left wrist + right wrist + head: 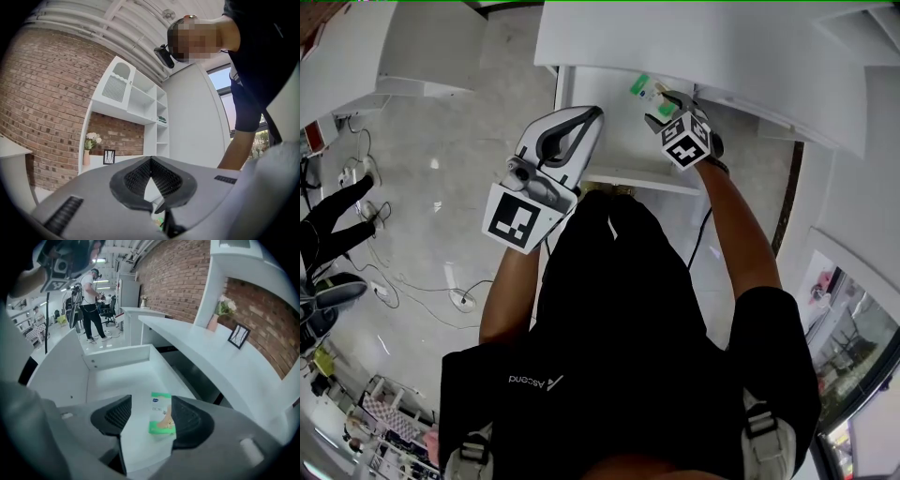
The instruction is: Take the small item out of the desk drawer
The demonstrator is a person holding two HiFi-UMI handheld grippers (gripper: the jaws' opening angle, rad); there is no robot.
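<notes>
The white desk drawer (602, 131) is pulled open under the desk top (675, 37). A small green and white packet (642, 89) lies flat on its floor near the back. My right gripper (662, 106) hovers just beside it. In the right gripper view, the packet (161, 414) lies between the spread jaws, close by the right pad (190, 416), and neither pad presses on it; the right gripper (151, 403) is open. My left gripper (593, 112) is held up at the drawer's left edge, tilted away, its tips together on nothing. In the left gripper view, the left gripper (150, 160) points at the room.
The drawer's side wall (117, 357) and the desk top's edge (187, 341) bound the space around the packet. A vase of flowers (220, 310) and a picture frame (239, 336) stand on the desk. Cables (375, 281) lie on the floor at left. A person (91, 301) stands far off.
</notes>
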